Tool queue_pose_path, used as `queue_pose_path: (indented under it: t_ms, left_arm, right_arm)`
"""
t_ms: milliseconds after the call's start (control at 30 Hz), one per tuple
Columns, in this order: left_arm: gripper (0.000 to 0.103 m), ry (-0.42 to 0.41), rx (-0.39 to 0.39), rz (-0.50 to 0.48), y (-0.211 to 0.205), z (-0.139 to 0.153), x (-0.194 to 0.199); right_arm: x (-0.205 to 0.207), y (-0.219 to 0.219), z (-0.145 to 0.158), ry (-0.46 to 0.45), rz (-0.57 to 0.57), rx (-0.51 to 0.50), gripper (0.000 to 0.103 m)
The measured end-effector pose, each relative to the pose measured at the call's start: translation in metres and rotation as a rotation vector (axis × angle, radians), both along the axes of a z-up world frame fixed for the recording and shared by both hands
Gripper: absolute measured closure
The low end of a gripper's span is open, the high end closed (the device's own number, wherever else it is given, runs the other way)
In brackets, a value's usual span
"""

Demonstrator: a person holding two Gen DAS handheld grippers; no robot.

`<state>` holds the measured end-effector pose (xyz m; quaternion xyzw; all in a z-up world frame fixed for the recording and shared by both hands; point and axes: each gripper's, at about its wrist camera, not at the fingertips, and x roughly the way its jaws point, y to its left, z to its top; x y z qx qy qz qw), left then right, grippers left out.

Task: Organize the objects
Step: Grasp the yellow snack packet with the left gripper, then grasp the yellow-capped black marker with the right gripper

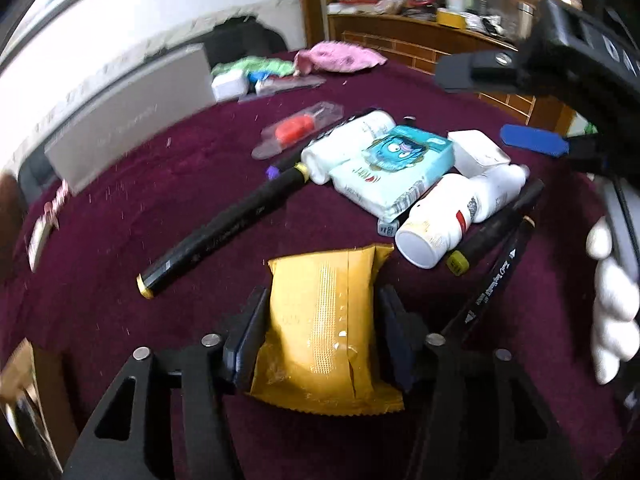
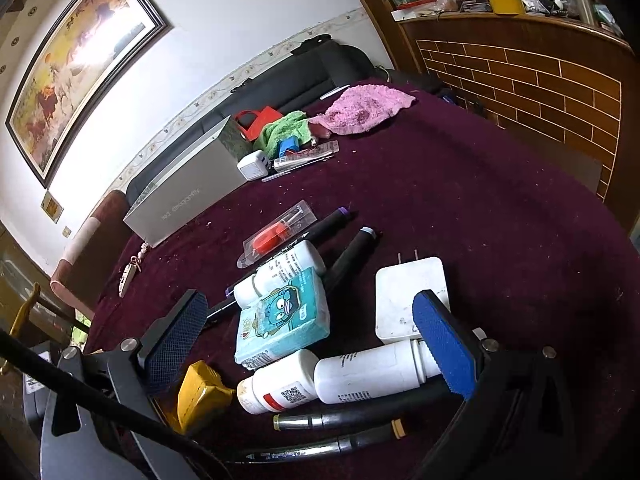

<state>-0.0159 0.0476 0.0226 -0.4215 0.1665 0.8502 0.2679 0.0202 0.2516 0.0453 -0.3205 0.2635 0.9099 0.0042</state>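
Your left hand-held gripper (image 1: 320, 336) has the yellow packet (image 1: 324, 328) between its jaws, low over the maroon table (image 1: 120, 240); the pads sit beside its edges, and you cannot tell whether they press or have let go. Your right hand-held gripper (image 2: 308, 344) hangs wide open and empty, over the clutter ahead of it.

Judging by the spread, little is sorted yet. Just ahead of the left gripper lie the tissue packs (image 1: 372, 168), two white bottles (image 1: 448, 220) and a white charger (image 1: 478, 152), bunched and touching. Black markers lie on both sides: one (image 1: 224, 216) ahead to the left, two (image 1: 496, 236) close on the right. Farther ahead sit the bagged orange tool (image 1: 296, 128), the grey box (image 1: 132, 116) and the pink cloth (image 1: 340, 56), well apart. The right-side markers crowd any move that way.
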Motion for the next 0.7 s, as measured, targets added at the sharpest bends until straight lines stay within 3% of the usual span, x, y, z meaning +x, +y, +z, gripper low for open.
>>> queue_pose_path:
  t_ms: [100, 233, 400, 533, 600, 700]
  left_arm:
    - [0.066, 0.006, 0.035, 0.035, -0.014, 0.011, 0.011]
    - [0.065, 0.027, 0.145, 0.096, -0.048, 0.038, 0.041]
    - [0.065, 0.094, 0.297, 0.212, -0.117, 0.085, 0.100]
    - [0.065, 0.158, 0.371, 0.292, -0.170, 0.111, 0.134]
    - [0.065, 0.184, 0.391, 0.310, -0.190, 0.117, 0.144]
    - [0.065, 0.204, 0.423, 0.341, -0.218, 0.116, 0.152]
  right_arm:
    - [-0.002, -0.002, -0.001, -0.008, 0.006, 0.010, 0.000]
    - [-0.001, -0.003, -0.001, 0.001, -0.001, 0.038, 0.000]
    - [0.001, -0.007, 0.002, 0.020, -0.010, 0.095, 0.000]
    - [0.005, -0.019, 0.007, 0.034, -0.004, 0.137, 0.000]
    - [0.006, -0.026, 0.015, 0.026, 0.057, 0.048, 0.000]
    - [-0.008, -0.052, 0.027, -0.033, 0.245, -0.095, 0.000]
